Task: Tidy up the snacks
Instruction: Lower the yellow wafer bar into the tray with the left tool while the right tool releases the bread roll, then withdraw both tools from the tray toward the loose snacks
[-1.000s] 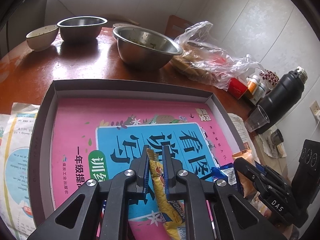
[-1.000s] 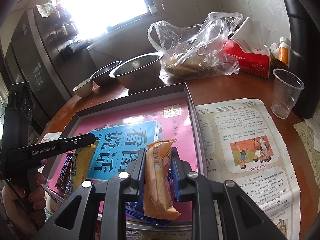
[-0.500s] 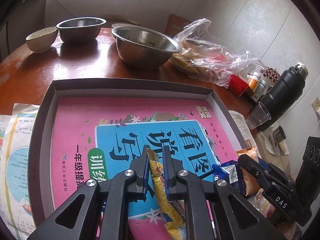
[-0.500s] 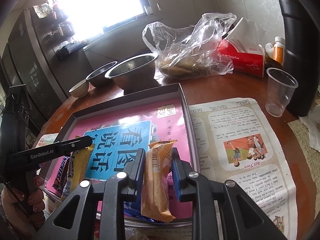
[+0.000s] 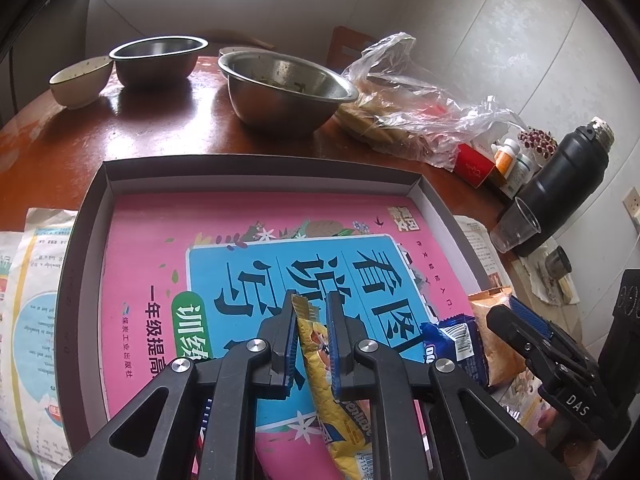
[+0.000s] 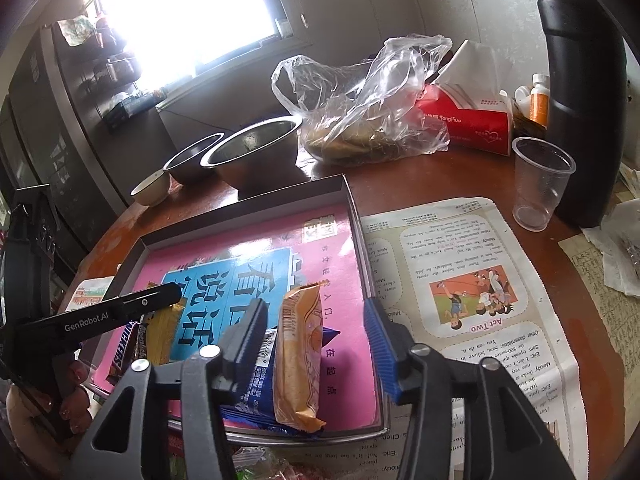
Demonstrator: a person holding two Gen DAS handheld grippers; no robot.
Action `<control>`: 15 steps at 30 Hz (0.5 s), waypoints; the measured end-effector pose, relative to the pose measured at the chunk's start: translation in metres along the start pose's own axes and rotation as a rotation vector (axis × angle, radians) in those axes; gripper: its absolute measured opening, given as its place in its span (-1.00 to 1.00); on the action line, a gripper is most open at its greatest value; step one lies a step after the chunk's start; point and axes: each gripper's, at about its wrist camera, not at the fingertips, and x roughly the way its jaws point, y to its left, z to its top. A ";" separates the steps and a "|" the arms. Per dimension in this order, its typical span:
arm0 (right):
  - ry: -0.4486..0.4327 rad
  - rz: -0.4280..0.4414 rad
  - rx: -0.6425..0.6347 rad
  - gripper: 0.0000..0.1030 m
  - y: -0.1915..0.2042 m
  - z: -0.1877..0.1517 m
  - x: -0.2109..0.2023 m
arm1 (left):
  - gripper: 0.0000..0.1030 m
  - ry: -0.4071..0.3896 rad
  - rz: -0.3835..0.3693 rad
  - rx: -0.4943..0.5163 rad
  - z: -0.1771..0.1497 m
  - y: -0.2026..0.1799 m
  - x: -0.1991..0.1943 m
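A grey tray holds a pink and blue book. My left gripper is shut on a yellow snack packet over the book's near edge. In the right wrist view the left gripper's finger shows at left, above the yellow packet and a Snickers bar. My right gripper has its jaws opening. An orange snack packet stands between them, untouched by either pad. It rests on a blue packet in the tray's near right corner.
Two steel bowls and a small ceramic bowl stand behind the tray. A plastic bag of food, a red tissue box, a clear cup and a black flask stand at right. Newspaper lies beside the tray.
The right gripper's jaws have spread apart and let go of the orange packet, which stays on the blue packet. The left gripper still holds the yellow packet in the same place.
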 end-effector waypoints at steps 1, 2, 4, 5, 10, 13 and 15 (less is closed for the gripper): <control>0.001 0.002 0.001 0.04 0.000 0.000 0.000 | -0.70 0.003 0.000 -0.001 0.000 0.000 0.000; 0.002 0.003 0.003 0.05 0.001 0.000 0.000 | -0.66 0.008 0.000 -0.001 -0.001 0.000 0.001; 0.001 0.002 0.005 0.06 0.001 -0.001 -0.001 | -0.60 0.012 0.001 0.002 -0.002 0.000 0.001; 0.000 0.002 0.006 0.08 0.002 -0.001 -0.002 | -0.56 0.014 0.003 0.004 -0.002 -0.001 0.001; -0.008 0.003 0.012 0.12 0.002 -0.001 -0.004 | -0.21 0.015 0.006 0.003 -0.003 -0.001 -0.001; -0.016 -0.015 0.009 0.25 0.003 -0.001 -0.007 | -0.07 0.011 0.009 -0.003 -0.004 0.000 -0.006; -0.034 -0.028 0.011 0.29 0.002 -0.001 -0.011 | -0.01 0.002 0.011 -0.002 -0.004 0.000 -0.010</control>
